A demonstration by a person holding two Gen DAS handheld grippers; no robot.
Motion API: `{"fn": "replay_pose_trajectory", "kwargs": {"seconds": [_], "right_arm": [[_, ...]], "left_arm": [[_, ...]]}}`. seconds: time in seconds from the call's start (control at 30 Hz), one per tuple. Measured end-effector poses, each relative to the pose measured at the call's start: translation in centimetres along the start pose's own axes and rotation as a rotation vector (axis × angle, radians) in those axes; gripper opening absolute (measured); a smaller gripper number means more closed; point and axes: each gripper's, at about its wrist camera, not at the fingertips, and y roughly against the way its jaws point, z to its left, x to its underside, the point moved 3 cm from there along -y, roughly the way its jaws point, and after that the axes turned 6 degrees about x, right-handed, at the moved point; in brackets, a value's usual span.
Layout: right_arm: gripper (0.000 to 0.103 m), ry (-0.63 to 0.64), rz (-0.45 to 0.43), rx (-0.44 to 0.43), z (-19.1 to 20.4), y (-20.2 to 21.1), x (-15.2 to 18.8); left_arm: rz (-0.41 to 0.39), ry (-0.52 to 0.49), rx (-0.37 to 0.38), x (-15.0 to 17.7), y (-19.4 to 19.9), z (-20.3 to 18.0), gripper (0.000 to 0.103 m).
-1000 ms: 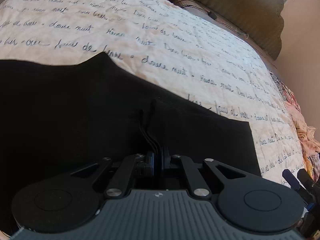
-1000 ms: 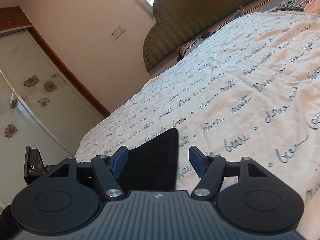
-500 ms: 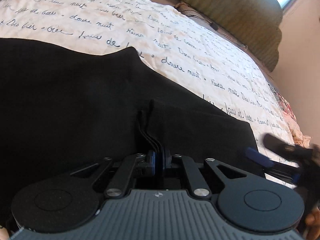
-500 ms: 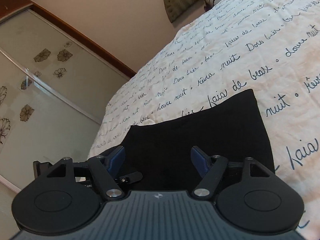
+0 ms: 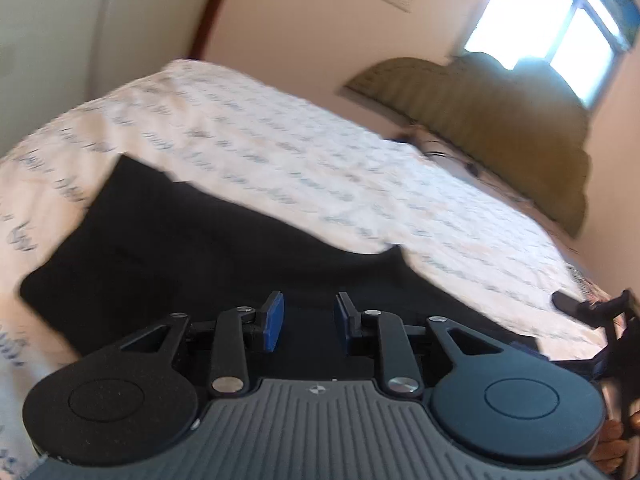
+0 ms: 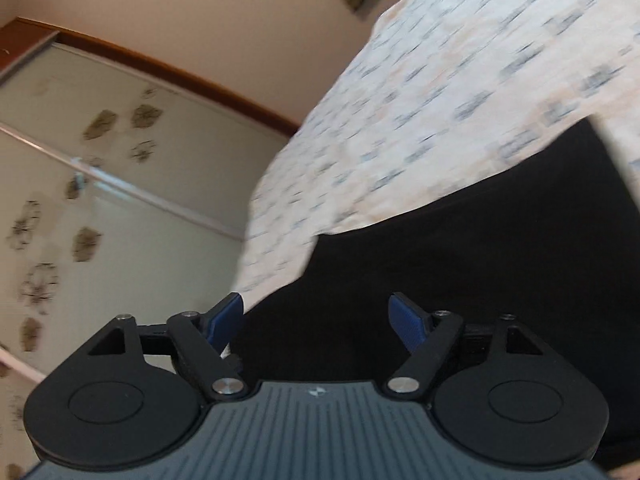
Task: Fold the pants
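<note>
Black pants (image 5: 192, 252) lie folded flat on the cream sheet with script print (image 5: 280, 140). My left gripper (image 5: 307, 312) hovers over their near edge. Its jaws are opening, with nothing between the blue pads (image 5: 274, 320). At the right edge of the left wrist view, the right gripper (image 5: 584, 316) hangs over the sheet beside the pants. The right wrist view shows the pants (image 6: 480, 240) spread under my right gripper (image 6: 316, 316). Its jaws are opening wide and the gap holds nothing. Both views are blurred.
A green padded headboard (image 5: 480, 120) and a bright window (image 5: 560, 28) stand at the far end of the bed. Sliding wardrobe doors with flower prints (image 6: 80, 200) run along the bed's left side. A hand (image 5: 612, 448) shows at the lower right.
My left gripper has let go of the drawstring and black cloth, opened, pulled back and tilted up. The right gripper widened and swung over the pants.
</note>
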Motion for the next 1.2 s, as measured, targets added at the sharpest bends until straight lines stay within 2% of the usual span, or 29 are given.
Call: {"fn": "replay_pose_trajectory", "kwargs": {"seconds": [0.1,0.17,0.2,0.23,0.3,0.37,0.4,0.47,0.53,0.6,0.7,0.77,0.83,0.97,1.07,1.17,1.2], "right_arm": [[0.083,-0.020,0.077,-0.014,0.8,-4.6,0.1],[0.082,-0.012,0.129,0.053,0.2,-7.6,0.6],[0.082,-0.015,0.137,0.094,-0.4,-8.5,0.9],[0.082,-0.006,0.116,0.087,-0.2,-8.5,0.9],[0.084,0.044,0.139,0.112,1.5,-8.4,0.3],[0.084,0.167,0.112,0.107,4.0,-8.1,-0.8],[0.084,0.250,0.086,0.130,5.2,-8.1,-1.5],[0.083,0.431,0.073,0.233,7.2,-9.4,-2.6],[0.082,0.604,0.119,0.361,7.9,-11.9,-3.1],[0.082,0.719,0.163,0.503,7.1,-14.2,-2.8],[0.082,0.865,0.206,0.509,6.9,-16.8,-1.5],[0.083,0.902,0.231,0.521,6.1,-18.2,-1.2],[0.083,0.935,0.201,0.492,5.8,-18.4,-1.9],[0.082,0.873,0.171,0.469,5.3,-18.0,-3.7],[0.085,0.968,0.124,0.487,5.4,-18.2,-2.2],[0.087,0.916,0.125,0.476,5.5,-18.2,-3.0],[0.087,0.848,0.128,0.483,5.8,-18.0,-3.7]], "left_arm": [[0.045,0.021,-0.057,1.4,-0.3,2.8,0.034],[0.023,-0.030,-0.045,2.3,0.1,3.8,0.036],[0.006,-0.050,-0.041,2.5,0.3,3.7,0.036],[-0.013,-0.063,-0.031,2.6,0.6,3.6,0.037],[-0.075,-0.095,-0.006,2.9,1.1,3.6,0.051],[-0.183,-0.141,-0.049,4.2,1.8,3.6,0.090],[-0.220,-0.168,-0.094,5.3,1.9,3.6,0.098],[-0.193,-0.129,-0.102,5.7,1.4,4.0,0.098],[-0.211,-0.087,-0.086,5.5,1.7,4.6,0.098],[-0.211,-0.052,-0.064,5.5,1.8,5.1,0.098],[-0.205,-0.051,-0.064,5.5,1.8,5.0,0.098],[-0.197,-0.060,-0.069,5.4,1.7,5.0,0.099],[-0.196,-0.056,-0.063,5.3,1.6,5.2,0.099],[-0.199,-0.040,-0.043,5.4,1.6,5.5,0.101],[-0.198,-0.034,-0.036,5.3,1.6,5.5,0.102],[-0.199,-0.032,-0.033,5.3,1.7,5.5,0.102],[-0.202,-0.031,-0.033,5.3,1.7,5.5,0.102]]}}
